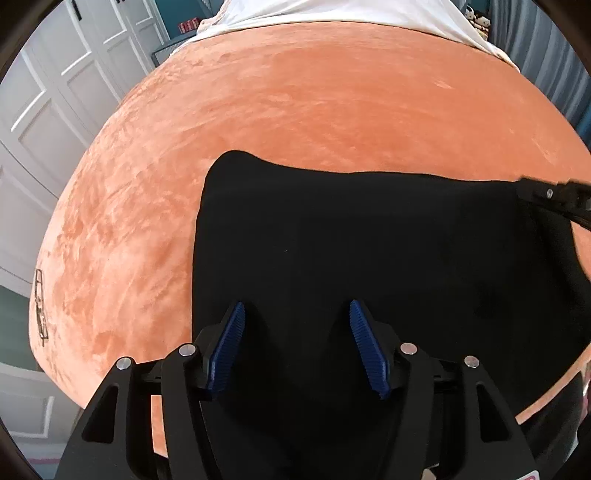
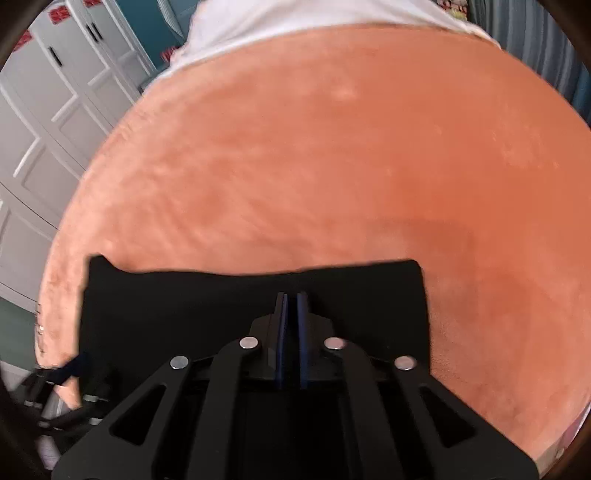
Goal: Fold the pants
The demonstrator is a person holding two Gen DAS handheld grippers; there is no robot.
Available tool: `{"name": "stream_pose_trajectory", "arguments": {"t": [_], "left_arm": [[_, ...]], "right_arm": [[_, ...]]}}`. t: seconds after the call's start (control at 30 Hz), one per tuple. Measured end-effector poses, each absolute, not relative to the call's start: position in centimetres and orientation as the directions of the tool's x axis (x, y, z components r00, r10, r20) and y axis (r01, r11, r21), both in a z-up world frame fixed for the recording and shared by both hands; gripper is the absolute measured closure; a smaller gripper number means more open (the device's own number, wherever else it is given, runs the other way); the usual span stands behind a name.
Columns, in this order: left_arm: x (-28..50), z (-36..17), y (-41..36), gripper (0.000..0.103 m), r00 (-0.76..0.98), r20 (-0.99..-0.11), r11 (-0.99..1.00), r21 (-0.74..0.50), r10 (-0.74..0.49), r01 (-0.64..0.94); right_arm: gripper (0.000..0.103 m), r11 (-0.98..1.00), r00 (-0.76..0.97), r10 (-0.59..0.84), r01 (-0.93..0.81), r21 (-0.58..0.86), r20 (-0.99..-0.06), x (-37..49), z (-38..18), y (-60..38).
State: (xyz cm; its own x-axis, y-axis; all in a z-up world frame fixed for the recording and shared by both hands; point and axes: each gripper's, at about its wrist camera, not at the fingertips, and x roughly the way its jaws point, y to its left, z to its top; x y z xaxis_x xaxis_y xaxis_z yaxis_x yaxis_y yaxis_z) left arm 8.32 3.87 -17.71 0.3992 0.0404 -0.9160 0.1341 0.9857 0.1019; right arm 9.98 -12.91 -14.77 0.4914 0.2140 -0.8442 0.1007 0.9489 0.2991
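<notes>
pants point(image 1: 369, 258): black, lower frame on orange bed point(image 1: 295, 110) | left gripper point(image 1: 297, 314): fingers spread above cloth | right gripper point(image 2: 291, 306): fingers pressed together, pinch unclear | likely soft, limp; I'd grip far edge corners

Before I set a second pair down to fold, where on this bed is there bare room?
The orange blanket is bare beyond the black pants, up to the white sheet at the far end, and along their left side toward the wardrobe doors. In the right wrist view, blanket also lies bare right of the pants. The near edge is crowded: both claws work there.
</notes>
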Motion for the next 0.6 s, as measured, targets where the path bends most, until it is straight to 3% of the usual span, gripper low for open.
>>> {"name": "stream_pose_trajectory", "arguments": {"t": [0.1,0.33,0.47,0.6], "left_arm": [[7.4,-16.8,4.7,0.044,0.396,-0.918,0.989,0.081,0.026,0.125],[4.6,-15.3,9.0,0.045,0.385,-0.922,0.998,0.061,0.044,0.031],[3.9,-15.6,10.5,0.045,0.366,-0.929,0.998,0.063,0.057,0.005],[3.8,-16.3,11.0,0.045,0.349,-0.936,0.999,0.054,0.049,0.004]], "right_arm": [[0.094,0.931,0.458,0.336,-0.027,0.365,-0.823,10.5,-13.2,-9.2],[0.094,0.879,0.325,0.475,-0.212,0.426,-0.818,13.6,-13.6,-1.2],[0.094,0.869,0.232,0.474,-0.281,0.408,-0.849,15.6,-15.7,4.1],[0.094,0.903,0.218,0.384,-0.291,0.316,-0.897,17.1,-18.2,7.3]]}}
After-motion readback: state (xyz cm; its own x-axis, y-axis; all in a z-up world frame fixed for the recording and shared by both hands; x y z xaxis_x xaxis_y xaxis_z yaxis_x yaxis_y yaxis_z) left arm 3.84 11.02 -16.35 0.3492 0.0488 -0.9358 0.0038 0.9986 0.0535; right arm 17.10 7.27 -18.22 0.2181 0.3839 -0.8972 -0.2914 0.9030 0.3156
